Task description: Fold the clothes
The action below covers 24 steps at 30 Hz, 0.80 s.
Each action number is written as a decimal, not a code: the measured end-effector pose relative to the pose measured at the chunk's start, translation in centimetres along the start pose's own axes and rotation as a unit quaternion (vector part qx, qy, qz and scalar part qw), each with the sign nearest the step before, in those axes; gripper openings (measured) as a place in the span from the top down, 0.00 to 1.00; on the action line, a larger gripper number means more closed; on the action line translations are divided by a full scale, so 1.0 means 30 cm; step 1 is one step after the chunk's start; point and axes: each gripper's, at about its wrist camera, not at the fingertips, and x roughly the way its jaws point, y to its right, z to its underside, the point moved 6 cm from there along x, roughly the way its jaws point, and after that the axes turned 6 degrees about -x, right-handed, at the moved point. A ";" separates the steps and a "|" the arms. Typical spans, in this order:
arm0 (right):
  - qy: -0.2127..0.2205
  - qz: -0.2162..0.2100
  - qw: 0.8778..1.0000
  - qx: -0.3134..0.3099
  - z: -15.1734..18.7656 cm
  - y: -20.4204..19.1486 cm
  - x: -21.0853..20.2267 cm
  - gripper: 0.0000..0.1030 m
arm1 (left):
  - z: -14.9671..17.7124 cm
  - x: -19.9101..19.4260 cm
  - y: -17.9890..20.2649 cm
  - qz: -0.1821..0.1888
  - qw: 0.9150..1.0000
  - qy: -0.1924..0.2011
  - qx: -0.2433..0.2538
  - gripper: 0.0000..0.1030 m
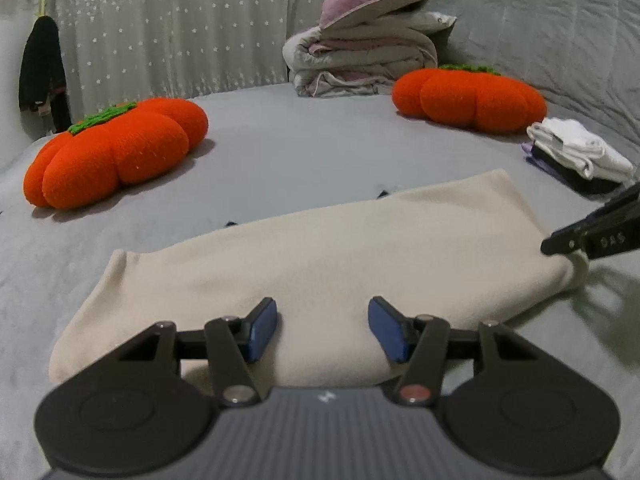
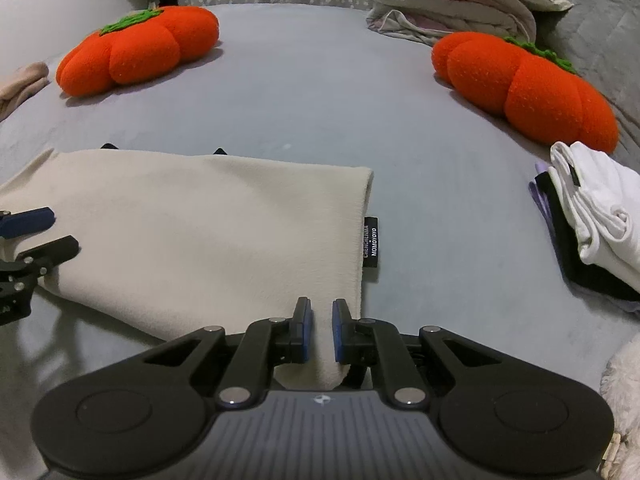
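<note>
Cream garment [image 1: 320,256] lies flat on the bed [image 1: 304,148], already folded into a long band, black label at its right edge. Left tongs [image 1: 322,328] half open over the near edge, pads clear of the cloth, nothing held. Right tongs [image 2: 322,330] nearly closed at the near right corner; a narrow gap shows between the pads, and whether cloth is pinched there I cannot tell. Step in hand, by my reading: taking hold for the next fold. Next move calls for both tongs gripping the edge, then carrying it across evenly. Finished stack [image 2: 592,220] sits to the right.
</note>
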 end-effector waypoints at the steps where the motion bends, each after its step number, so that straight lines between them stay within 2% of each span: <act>1: 0.000 0.000 1.000 -0.001 0.001 0.000 0.001 0.90 | 0.006 0.006 0.001 0.000 1.000 -0.002 0.004 0.47; 5: 0.003 0.010 1.000 -0.017 -0.004 -0.020 0.002 0.90 | 0.012 0.025 -0.003 0.002 1.000 -0.004 0.000 0.45; 8: 0.037 0.021 0.998 -0.038 -0.019 -0.049 -0.021 0.87 | 0.016 0.027 -0.006 0.002 1.000 -0.004 0.000 0.44; 10: 0.078 0.003 0.996 -0.042 -0.040 -0.091 -0.051 0.87 | 0.017 0.027 -0.005 0.001 1.000 -0.003 0.001 0.44; 13: 0.119 -0.051 0.990 -0.061 -0.060 -0.193 -0.081 0.87 | 0.019 0.027 -0.003 0.000 1.000 -0.002 0.003 0.44; 17: 0.120 -0.082 0.981 -0.125 -0.038 -0.327 -0.070 0.87 | 0.020 0.025 -0.005 0.000 1.000 -0.001 0.006 0.44; 19: 0.118 -0.077 0.980 -0.139 -0.030 -0.360 -0.051 0.87 | 0.021 0.025 -0.006 0.000 1.000 0.000 0.006 0.44; 24: 0.135 -0.087 0.978 -0.131 -0.040 -0.379 -0.054 0.87 | 0.019 0.026 -0.006 0.001 1.000 -0.001 0.004 0.44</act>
